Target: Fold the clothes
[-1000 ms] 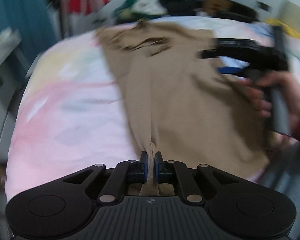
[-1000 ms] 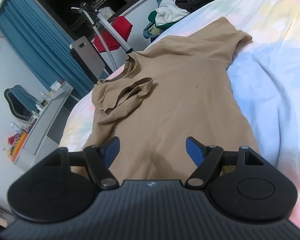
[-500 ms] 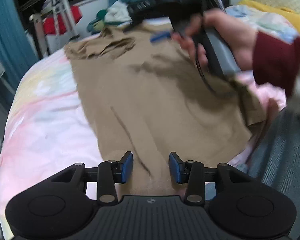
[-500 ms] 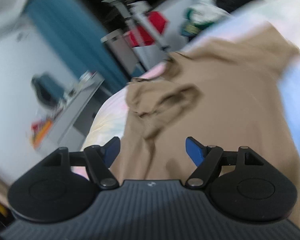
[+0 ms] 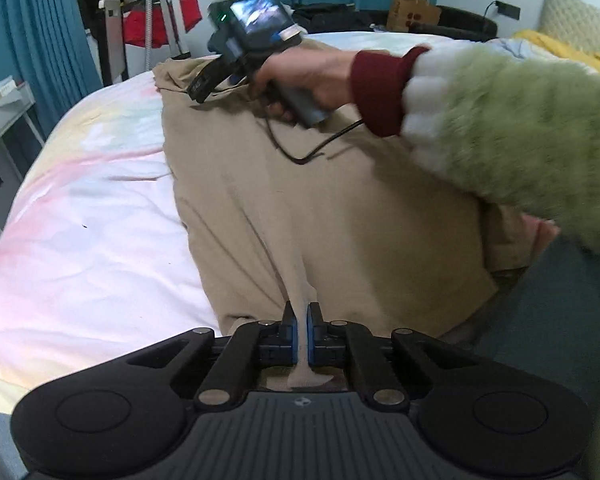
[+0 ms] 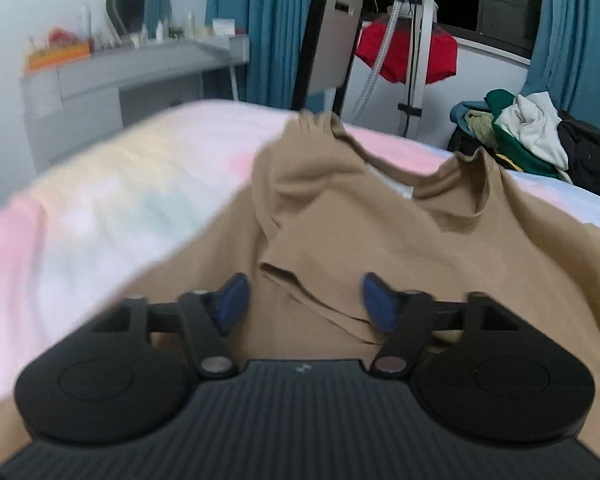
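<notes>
A tan T-shirt (image 5: 300, 184) lies spread on the pastel bedsheet (image 5: 92, 216), collar end away from me. My left gripper (image 5: 302, 320) is shut on the shirt's near hem, a pinch of cloth between the blue pads. In the left wrist view the right gripper (image 5: 204, 84) reaches over the shirt's far end, held by a hand in a green fuzzy sleeve. In the right wrist view the right gripper (image 6: 304, 296) is open, low over the folded-in sleeve (image 6: 300, 208) near the collar, with a fold edge between its fingers.
A grey desk (image 6: 112, 76) stands left of the bed. A garment steamer stand with red cloth (image 6: 408, 52) and a pile of clothes (image 6: 524, 132) lie beyond the bed's far edge. Blue curtains hang behind. A yellow blanket (image 5: 560, 48) is at far right.
My left gripper opened half a second ago and has shut again on the hem. The right gripper moved forward, from mid-shirt to the sleeve by the collar, still open.
</notes>
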The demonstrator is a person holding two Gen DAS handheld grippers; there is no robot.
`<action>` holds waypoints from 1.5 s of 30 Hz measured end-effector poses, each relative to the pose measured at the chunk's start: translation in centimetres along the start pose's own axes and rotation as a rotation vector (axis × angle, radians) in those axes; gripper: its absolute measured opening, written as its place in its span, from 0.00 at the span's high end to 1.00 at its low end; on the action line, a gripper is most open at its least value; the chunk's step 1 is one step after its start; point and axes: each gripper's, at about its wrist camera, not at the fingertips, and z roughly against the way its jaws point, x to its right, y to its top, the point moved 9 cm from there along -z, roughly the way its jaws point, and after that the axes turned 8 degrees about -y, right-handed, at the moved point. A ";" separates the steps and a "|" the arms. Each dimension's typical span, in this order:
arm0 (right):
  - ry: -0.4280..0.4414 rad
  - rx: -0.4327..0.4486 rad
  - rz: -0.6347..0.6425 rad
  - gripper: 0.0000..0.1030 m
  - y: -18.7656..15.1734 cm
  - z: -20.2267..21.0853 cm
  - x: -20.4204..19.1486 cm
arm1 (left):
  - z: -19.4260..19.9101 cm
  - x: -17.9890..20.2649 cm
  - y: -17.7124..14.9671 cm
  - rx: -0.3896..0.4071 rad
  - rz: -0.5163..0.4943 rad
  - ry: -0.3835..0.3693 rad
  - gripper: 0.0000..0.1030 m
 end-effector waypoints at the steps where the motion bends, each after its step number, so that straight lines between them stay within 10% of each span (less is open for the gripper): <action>1: 0.003 -0.003 -0.037 0.67 0.0 -0.3 0.5 | -0.1 0.0 -0.1 -0.005 0.005 -0.007 0.96; 3: 0.015 0.021 -0.152 0.91 0.9 0.1 2.2 | -0.4 -0.1 -0.2 -0.019 0.020 -0.024 0.96; 9: 0.000 0.151 -0.396 0.92 4.7 1.5 8.5 | -1.6 0.5 -0.9 -0.034 0.043 -0.050 0.96; 16: -0.015 0.050 -0.578 0.90 0.7 -2.9 13.0 | -2.4 1.2 -1.3 -0.033 0.054 -0.058 0.94; 19: -0.003 0.050 -0.598 0.88 0.7 -1.7 13.2 | -2.1 0.8 -0.8 -0.022 0.096 -0.077 0.77; 25: -0.007 0.068 -0.639 0.42 1.1 3.6 15.1 | 0.0 0.7 0.7 0.038 0.124 -0.078 0.45; 38: -0.134 0.054 -0.983 0.18 -6.9 16.6 25.4 | 1.9 -5.0 10.7 0.193 0.135 0.015 0.24; 45: -0.111 0.002 -1.224 0.17 -13.3 14.1 28.5 | -4.0 -10.4 17.4 0.292 0.199 0.053 0.21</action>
